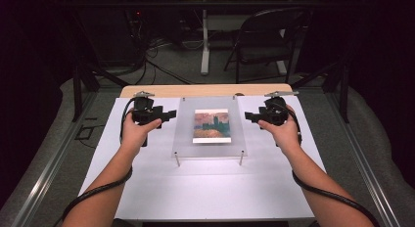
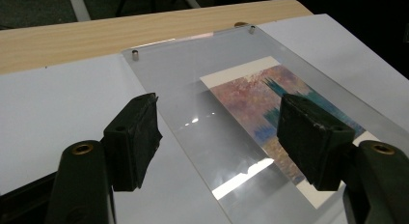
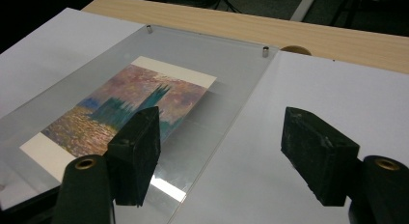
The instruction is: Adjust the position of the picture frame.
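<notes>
My left tool [image 1: 169, 114] and right tool [image 1: 248, 116] both stand with jaws apart, gripping nothing, one at each side edge of the clear acrylic plate [image 1: 210, 147], which covers a painted print [image 1: 211, 125] mid-worktop [image 1: 215, 188] on short metal standoffs.

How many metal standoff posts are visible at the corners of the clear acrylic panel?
4: near-left post, near-right post, far-left post and far-right post, one at each corner of the acrylic panel over the picture.
</notes>
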A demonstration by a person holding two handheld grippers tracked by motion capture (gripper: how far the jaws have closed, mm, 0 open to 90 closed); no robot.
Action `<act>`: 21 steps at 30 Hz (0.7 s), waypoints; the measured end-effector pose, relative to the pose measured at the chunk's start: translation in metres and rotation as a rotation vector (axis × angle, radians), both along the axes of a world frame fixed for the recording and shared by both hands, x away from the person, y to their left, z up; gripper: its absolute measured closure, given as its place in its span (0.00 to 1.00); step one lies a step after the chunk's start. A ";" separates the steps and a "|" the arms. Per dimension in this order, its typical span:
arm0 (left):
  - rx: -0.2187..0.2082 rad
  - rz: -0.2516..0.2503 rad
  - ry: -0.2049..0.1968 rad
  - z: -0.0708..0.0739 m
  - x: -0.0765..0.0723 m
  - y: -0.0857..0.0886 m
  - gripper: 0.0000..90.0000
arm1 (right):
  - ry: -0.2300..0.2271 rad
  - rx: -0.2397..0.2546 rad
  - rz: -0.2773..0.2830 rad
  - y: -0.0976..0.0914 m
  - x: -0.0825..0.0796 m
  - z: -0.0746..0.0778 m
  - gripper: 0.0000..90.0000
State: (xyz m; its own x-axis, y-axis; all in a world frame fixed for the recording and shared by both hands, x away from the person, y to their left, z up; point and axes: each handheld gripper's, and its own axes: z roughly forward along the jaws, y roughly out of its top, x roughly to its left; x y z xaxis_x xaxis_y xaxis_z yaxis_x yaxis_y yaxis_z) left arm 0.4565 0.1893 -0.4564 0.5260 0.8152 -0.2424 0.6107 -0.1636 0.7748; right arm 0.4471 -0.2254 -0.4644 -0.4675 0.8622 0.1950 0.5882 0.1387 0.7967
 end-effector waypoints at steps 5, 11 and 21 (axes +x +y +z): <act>0.002 0.000 0.004 -0.001 0.012 -0.009 0.35 | 0.013 0.013 0.001 0.007 0.011 -0.003 0.34; -0.009 0.009 0.014 -0.003 0.022 -0.019 0.35 | 0.009 0.008 0.002 0.018 0.023 -0.004 0.34; -0.015 0.033 0.034 -0.021 0.032 -0.030 0.35 | 0.017 0.012 0.026 0.037 0.029 -0.013 0.35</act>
